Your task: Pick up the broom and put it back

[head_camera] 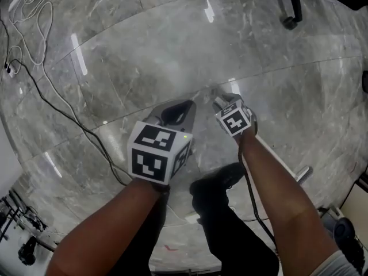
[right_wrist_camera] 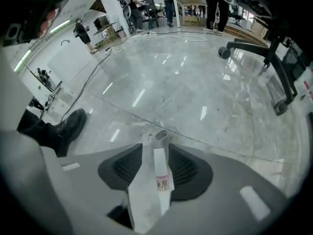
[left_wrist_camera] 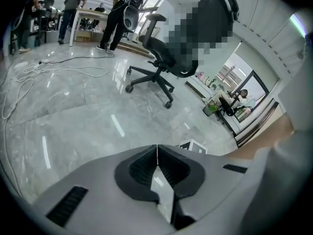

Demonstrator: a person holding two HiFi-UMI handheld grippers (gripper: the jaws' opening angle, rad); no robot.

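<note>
Head view looks steeply down on a glossy grey marble floor [head_camera: 172, 39] with both grippers held over it. The left gripper [head_camera: 183, 105] has its grey jaws closed tip to tip with nothing between them. The right gripper [head_camera: 221, 101] points more steeply down, and in the right gripper view its jaws stand wide. A pale grey broom handle [right_wrist_camera: 159, 170] bearing a white label strip with a red mark runs lengthwise between them. A slit of floor shows between the handle and the left pad, so the pads do not clamp it. The handle's open round end lies just past the jaw tips. The brush end of the broom is in no view. A short pale grey bar [head_camera: 305, 174] pokes out beside the right forearm [head_camera: 282, 194]; whether it is part of the broom cannot be told. The person's black shoe [head_camera: 221, 180] stands just below the grippers. A thin black cable [head_camera: 57, 105] snakes across the floor to the left, near coiled white cables [head_camera: 29, 4]. A black wheeled office chair [left_wrist_camera: 161, 58] stands farther off, and beyond it people [left_wrist_camera: 117, 18] stand at tables.
</note>
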